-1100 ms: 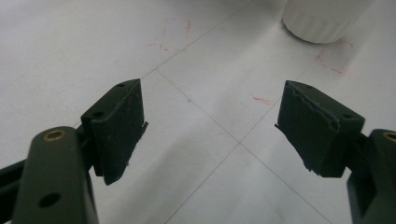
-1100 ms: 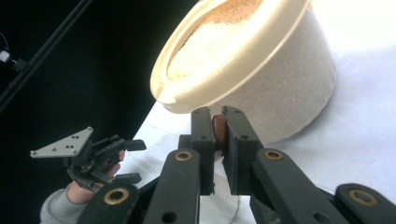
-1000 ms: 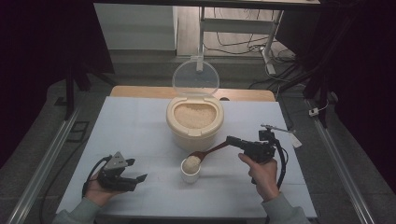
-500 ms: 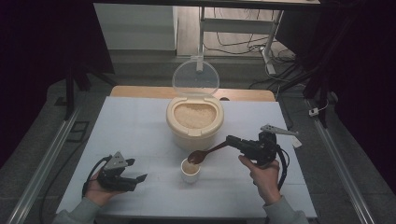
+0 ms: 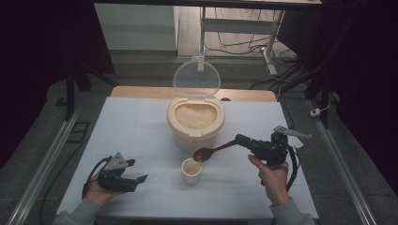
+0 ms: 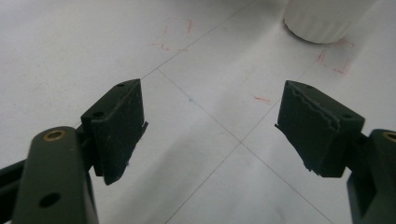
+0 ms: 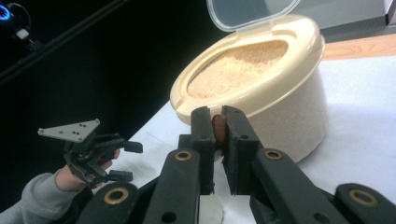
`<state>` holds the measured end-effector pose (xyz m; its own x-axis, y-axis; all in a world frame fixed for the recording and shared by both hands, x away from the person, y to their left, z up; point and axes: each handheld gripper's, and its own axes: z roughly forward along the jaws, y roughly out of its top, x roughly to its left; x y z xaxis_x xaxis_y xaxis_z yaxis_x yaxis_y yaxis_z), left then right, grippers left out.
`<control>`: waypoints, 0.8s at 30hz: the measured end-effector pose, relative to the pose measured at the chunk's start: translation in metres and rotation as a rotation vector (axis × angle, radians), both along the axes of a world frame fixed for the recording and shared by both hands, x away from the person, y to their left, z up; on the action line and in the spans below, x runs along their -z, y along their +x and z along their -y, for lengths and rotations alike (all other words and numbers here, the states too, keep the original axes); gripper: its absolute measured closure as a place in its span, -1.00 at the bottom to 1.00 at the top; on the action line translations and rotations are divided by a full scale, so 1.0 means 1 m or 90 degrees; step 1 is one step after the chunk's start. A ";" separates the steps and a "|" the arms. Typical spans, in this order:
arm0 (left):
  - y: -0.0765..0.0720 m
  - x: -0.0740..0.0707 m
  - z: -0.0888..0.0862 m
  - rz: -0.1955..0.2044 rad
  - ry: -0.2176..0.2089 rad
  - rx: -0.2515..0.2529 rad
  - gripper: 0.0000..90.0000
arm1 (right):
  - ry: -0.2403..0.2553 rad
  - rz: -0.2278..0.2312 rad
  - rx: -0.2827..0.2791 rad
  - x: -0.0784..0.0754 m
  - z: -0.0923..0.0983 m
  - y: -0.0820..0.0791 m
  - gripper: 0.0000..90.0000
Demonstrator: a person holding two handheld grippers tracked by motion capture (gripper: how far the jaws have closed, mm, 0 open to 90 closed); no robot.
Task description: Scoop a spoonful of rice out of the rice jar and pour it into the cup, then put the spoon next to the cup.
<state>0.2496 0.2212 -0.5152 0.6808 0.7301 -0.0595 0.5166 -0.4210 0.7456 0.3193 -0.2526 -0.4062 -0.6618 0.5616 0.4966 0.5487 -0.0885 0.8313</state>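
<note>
I saw bare surface (image 5: 141,126) toward its left edge. My right gripper (image 5: 240,139) clenched the spoon (image 5: 211,151) over the cup (image 5: 191,170); left gripper (image 5: 139,178) stood released.

High view looks down from near side. Gripper views sit low, close. All share white table (image 5: 141,131), cup (image 5: 191,170).

A rice container (image 5: 195,124) stood at the worktop's (image 5: 136,136) centre, its lid (image 5: 196,78) raised behind it. Below it in the frame sat a cup (image 5: 191,170), with a spoon (image 5: 213,151) just above-right of the cup's rim.
</note>
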 end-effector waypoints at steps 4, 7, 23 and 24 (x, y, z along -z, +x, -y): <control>0.000 0.000 0.000 0.001 -0.001 0.000 -0.49 | 0.005 0.007 -0.003 -0.003 0.009 -0.001 0.84; 0.001 0.000 0.000 0.000 -0.001 -0.001 -0.49 | -0.002 0.016 -0.004 -0.006 0.016 -0.001 0.84; 0.001 0.000 -0.001 0.001 0.000 -0.001 -0.49 | -0.063 -0.002 -0.051 -0.012 0.036 0.000 0.84; 0.001 0.000 -0.001 0.001 0.000 -0.001 -0.49 | -0.068 -0.004 -0.056 -0.011 0.036 0.000 0.84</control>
<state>0.2508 0.2218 -0.5148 0.6800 0.7309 -0.0578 0.5156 -0.4207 0.7465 0.3193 -0.2884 -0.3949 -0.7075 0.5521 0.4412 0.5559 0.0493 0.8298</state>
